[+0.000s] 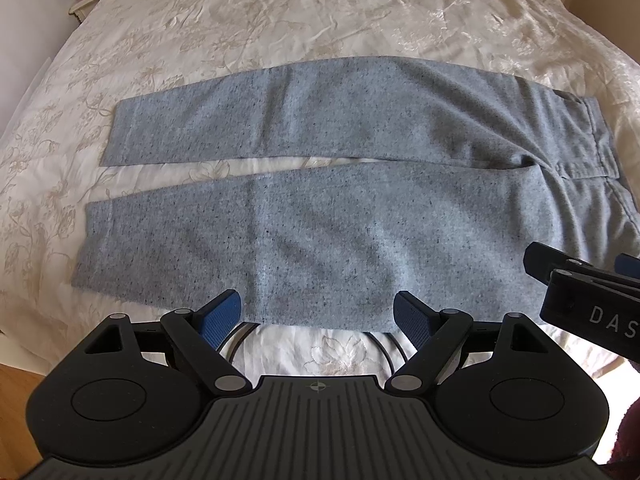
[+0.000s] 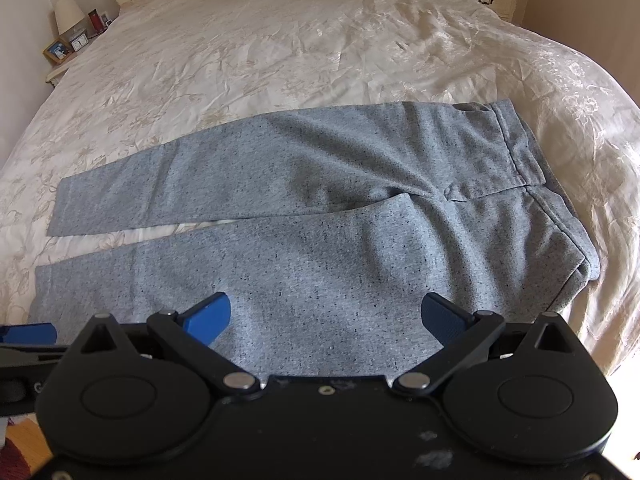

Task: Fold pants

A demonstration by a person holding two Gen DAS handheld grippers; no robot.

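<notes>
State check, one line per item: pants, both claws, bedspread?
pants: unfolded, flat on the bed, legs apart, waistband toward the right
left claw: open, empty, above the near leg's edge
right claw: open, empty, above the near leg
bedspread: wrinkled, spread under the pants

The pants (image 1: 320,216) are light grey-blue, flecked with small dark specks. The bedspread (image 1: 280,20) beneath them is cream with a pale beige floral pattern. Near the pants' closest edge, both grippers are black with blue pads (image 1: 224,318).
</notes>
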